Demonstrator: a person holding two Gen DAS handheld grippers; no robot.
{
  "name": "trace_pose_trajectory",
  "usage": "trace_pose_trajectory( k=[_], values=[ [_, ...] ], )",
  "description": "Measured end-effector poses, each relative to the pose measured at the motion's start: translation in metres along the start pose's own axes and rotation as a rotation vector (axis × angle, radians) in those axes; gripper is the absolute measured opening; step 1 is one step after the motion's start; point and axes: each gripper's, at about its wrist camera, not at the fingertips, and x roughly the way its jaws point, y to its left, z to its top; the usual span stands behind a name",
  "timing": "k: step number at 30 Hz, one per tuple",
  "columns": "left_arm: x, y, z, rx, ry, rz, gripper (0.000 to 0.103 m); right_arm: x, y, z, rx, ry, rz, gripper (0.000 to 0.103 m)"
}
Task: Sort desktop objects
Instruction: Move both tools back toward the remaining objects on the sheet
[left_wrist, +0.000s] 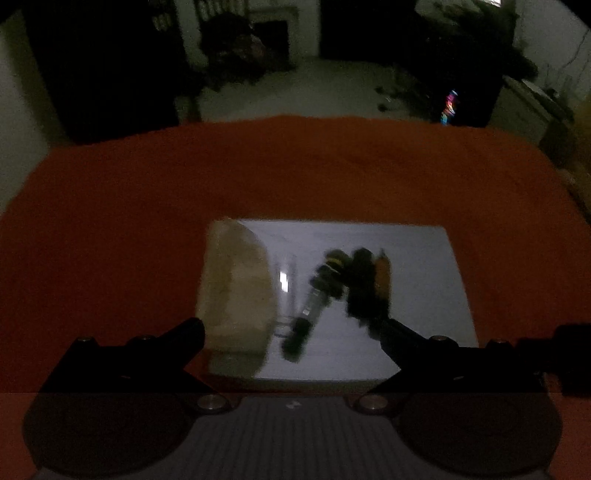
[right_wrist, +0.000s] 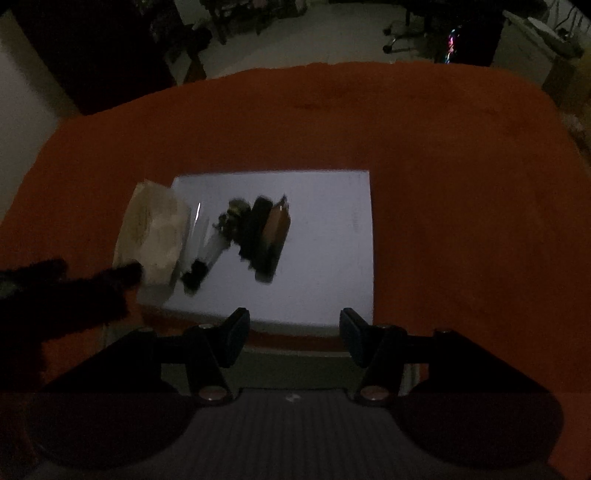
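The light is poor and both views are blurred, so I report only what I can make out. A white sheet (right_wrist: 325, 240) lies flat on the desk's orange cloth (right_wrist: 443, 147), toward the near edge and well short of the far edge. On the sheet's left half a small cluster of items sits together: a clear tube with dark ends (left_wrist: 314, 306), a black oblong thing (right_wrist: 255, 232) just beside it, and a brown oblong thing (right_wrist: 277, 225) touching that on its right; I cannot identify them further. A pale crumpled bag (right_wrist: 155, 232) overlaps the sheet's left edge. My left gripper (left_wrist: 291, 332) hangs over the near left part of the sheet, its fingers spread wide with nothing pressed between them; one finger (left_wrist: 184, 339) is over the cloth beside the bag, the other over the sheet. My right gripper (right_wrist: 293, 332) is over the sheet's near edge, jaws parted and empty. The left gripper's dark tip shows at the left of the right wrist view, at the bag.
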Motion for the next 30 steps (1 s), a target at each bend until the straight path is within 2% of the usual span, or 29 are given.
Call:
trace_pose_trajectory(
  k=[7,13,16,18,20,25,30],
  values=[
    [0.037,0.002,0.005,-0.033,0.040,-0.163,0.103,0.014,-0.002,0.022,0.078,-0.047,-0.001,0.058],
    [0.076,0.014,0.018,-0.106,0.026,-0.204,0.102,0.067,-0.007,0.035,0.105,-0.025,-0.015,0.057],
    [0.098,0.018,0.021,-0.133,0.047,-0.232,0.090,0.101,-0.009,0.043,0.093,-0.004,-0.002,0.056],
    [0.112,0.016,0.022,-0.116,0.057,-0.244,0.087,0.119,-0.012,0.046,0.093,0.007,0.004,0.056],
    [0.127,0.011,0.023,-0.091,0.060,-0.241,0.079,0.135,-0.015,0.049,0.089,0.017,0.019,0.056],
    [0.157,0.009,0.025,-0.121,0.081,-0.301,0.075,0.163,-0.021,0.050,0.096,0.043,0.010,0.056],
    [0.174,0.012,0.019,-0.136,0.079,-0.335,0.069,0.184,-0.029,0.039,0.183,0.054,0.048,0.056]
  ],
)
